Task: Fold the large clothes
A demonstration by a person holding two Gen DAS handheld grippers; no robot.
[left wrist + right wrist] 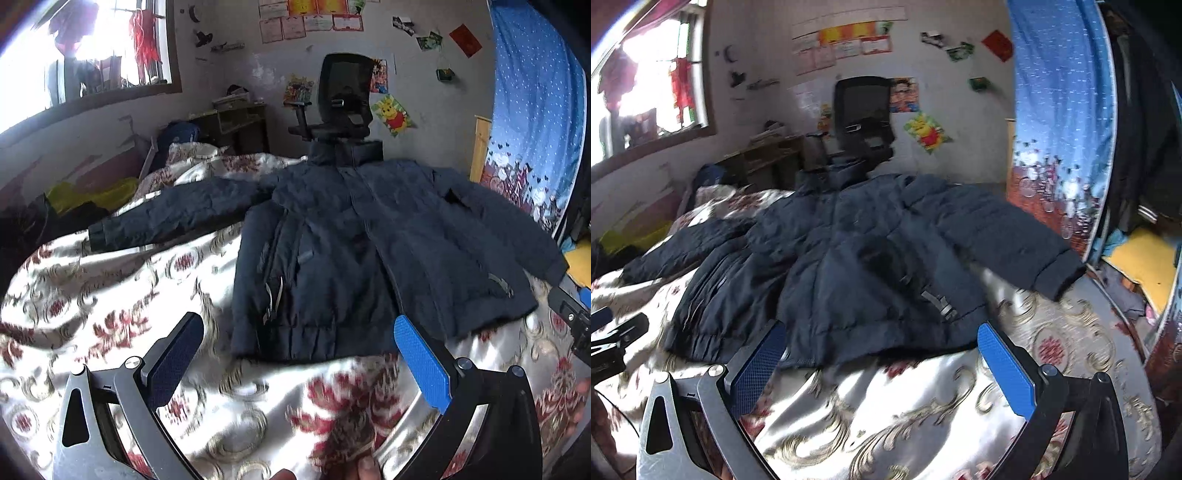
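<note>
A dark navy padded jacket [351,240] lies flat, front up, on a bed with a white and red floral cover [110,295], sleeves spread to both sides, collar at the far end. It also shows in the right wrist view [868,266]. My left gripper [299,350] is open and empty, hovering just short of the jacket's hem. My right gripper [882,354] is open and empty, near the hem's right part. The right gripper's body shows at the right edge of the left wrist view [572,317].
A black office chair [340,99] stands behind the bed's far end. A blue curtain [535,110] hangs at the right. A wooden desk [236,125] and a window [85,55] are at the far left. Yellow items [92,192] lie by the bed's left side.
</note>
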